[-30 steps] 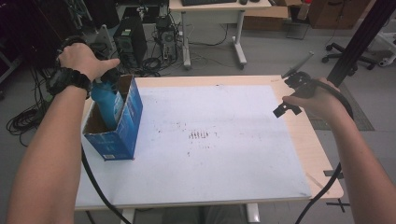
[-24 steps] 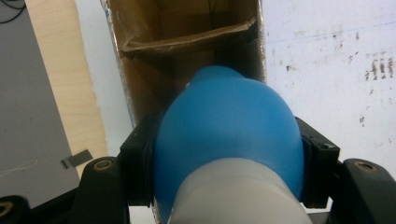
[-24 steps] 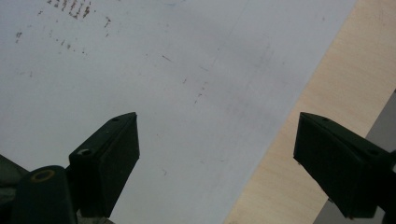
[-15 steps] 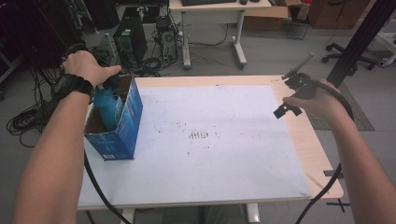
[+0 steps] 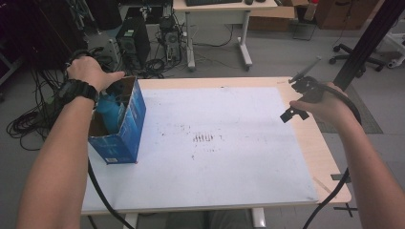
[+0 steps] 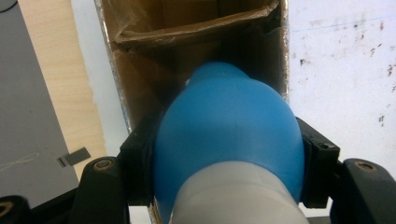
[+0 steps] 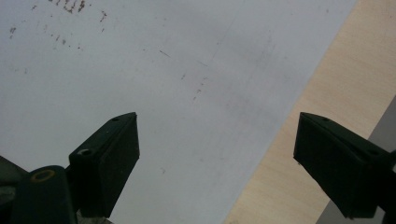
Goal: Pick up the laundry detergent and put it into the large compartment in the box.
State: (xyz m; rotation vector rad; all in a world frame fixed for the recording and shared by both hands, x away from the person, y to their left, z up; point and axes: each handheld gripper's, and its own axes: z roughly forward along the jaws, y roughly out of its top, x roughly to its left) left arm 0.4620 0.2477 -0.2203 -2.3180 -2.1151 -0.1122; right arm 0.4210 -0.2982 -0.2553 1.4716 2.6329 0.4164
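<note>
High view: blue bottle (image 5: pixel 109 112) inside box (image 5: pixel 125 138)

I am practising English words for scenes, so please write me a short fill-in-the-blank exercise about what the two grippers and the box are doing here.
1. The left gripper is shut on a ____ bottle.
2. The bottle sits inside an open blue cardboard ____ at the table's left side.
3. The right gripper hovers with its jaws ____, holding nothing.
4. Beneath the right gripper lies a white sheet on the ____.

Missing words: blue; box; open; table
</note>
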